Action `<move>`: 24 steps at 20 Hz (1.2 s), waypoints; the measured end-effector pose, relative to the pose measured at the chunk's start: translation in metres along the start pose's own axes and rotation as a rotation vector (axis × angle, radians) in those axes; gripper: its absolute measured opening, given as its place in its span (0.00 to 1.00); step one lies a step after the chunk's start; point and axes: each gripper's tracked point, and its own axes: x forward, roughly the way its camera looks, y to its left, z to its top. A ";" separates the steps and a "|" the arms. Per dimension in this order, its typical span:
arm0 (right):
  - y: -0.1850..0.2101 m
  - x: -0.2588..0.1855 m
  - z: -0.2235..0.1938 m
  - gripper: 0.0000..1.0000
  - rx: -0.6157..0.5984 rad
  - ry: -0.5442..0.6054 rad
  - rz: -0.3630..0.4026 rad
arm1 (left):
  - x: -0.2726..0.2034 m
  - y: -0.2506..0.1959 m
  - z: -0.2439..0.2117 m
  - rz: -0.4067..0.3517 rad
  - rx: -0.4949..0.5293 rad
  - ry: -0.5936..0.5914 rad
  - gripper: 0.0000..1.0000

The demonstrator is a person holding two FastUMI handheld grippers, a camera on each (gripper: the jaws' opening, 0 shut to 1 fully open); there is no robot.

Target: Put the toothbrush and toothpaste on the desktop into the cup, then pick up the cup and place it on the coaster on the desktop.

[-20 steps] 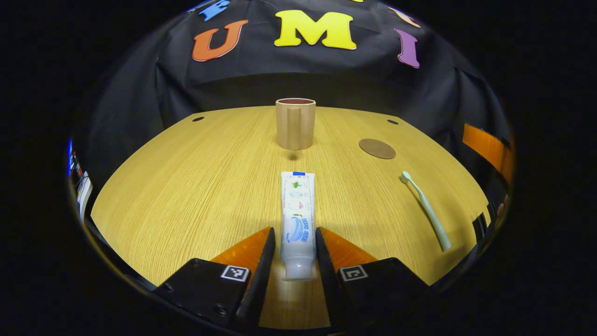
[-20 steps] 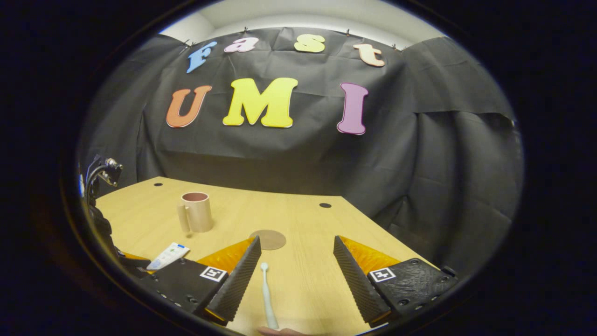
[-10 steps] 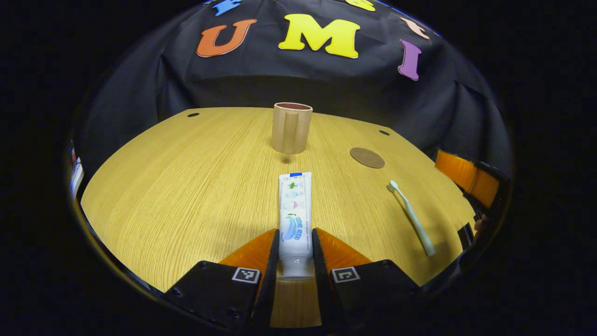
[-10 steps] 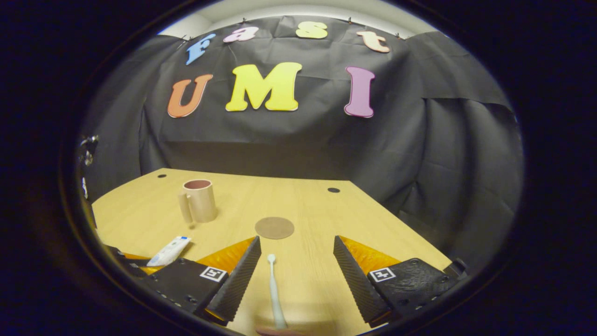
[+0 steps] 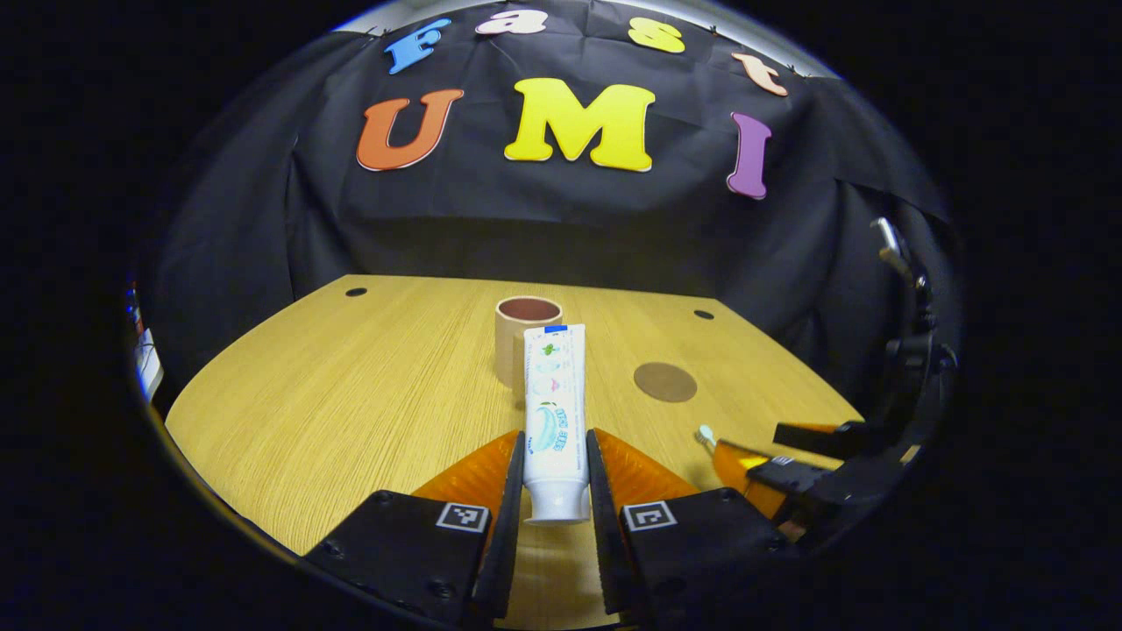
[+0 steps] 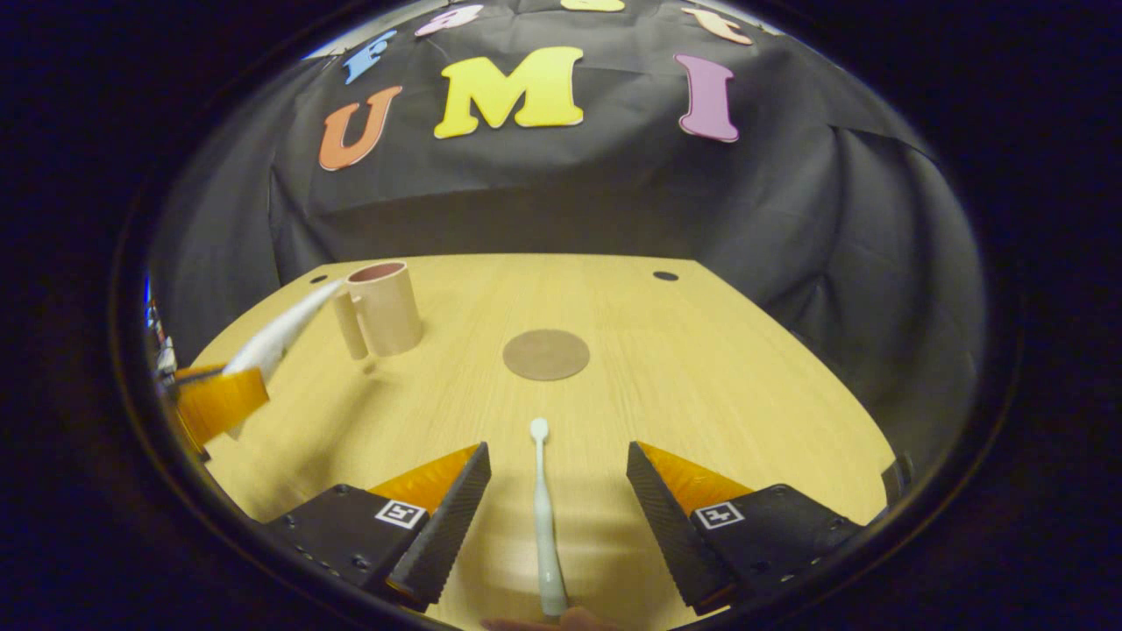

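Lifted off the desk (image 5: 351,386), the toothpaste (image 5: 554,403) sits clamped in the left gripper (image 5: 555,478); keep it upright over the cup (image 5: 526,337). Right gripper (image 6: 558,491) straddles the toothbrush (image 6: 543,508), fingers spread.

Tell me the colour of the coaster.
Brown; the coaster shows best in the right gripper view.

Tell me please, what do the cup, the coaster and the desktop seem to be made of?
The cup looks like matte beige plastic or ceramic: smooth, no shine, so it stays open. The coaster is a thin flat brown disc, dull, perhaps cork or leather. The desktop shows a fine straight wood grain with an even, soft sheen, so probably laminate or veneer.
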 end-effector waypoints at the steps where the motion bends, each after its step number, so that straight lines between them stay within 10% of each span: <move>1: 0.002 0.003 -0.004 0.95 -0.017 0.015 0.002 | 0.000 -0.004 0.012 -0.015 -0.013 -0.025 0.42; 13: 0.008 0.028 -0.020 0.90 0.042 0.153 0.058 | -0.013 0.001 0.050 -0.025 -0.003 -0.155 0.42; 17: 0.008 0.030 -0.021 0.59 0.025 0.161 0.101 | -0.006 0.006 0.044 -0.013 0.002 -0.129 0.41; 18: 0.009 0.032 -0.021 0.33 0.041 0.160 0.110 | -0.004 0.006 0.040 -0.008 0.006 -0.125 0.42; 24: 0.008 0.035 -0.019 0.01 0.147 0.174 0.130 | -0.005 -0.003 0.039 -0.022 0.039 -0.132 0.42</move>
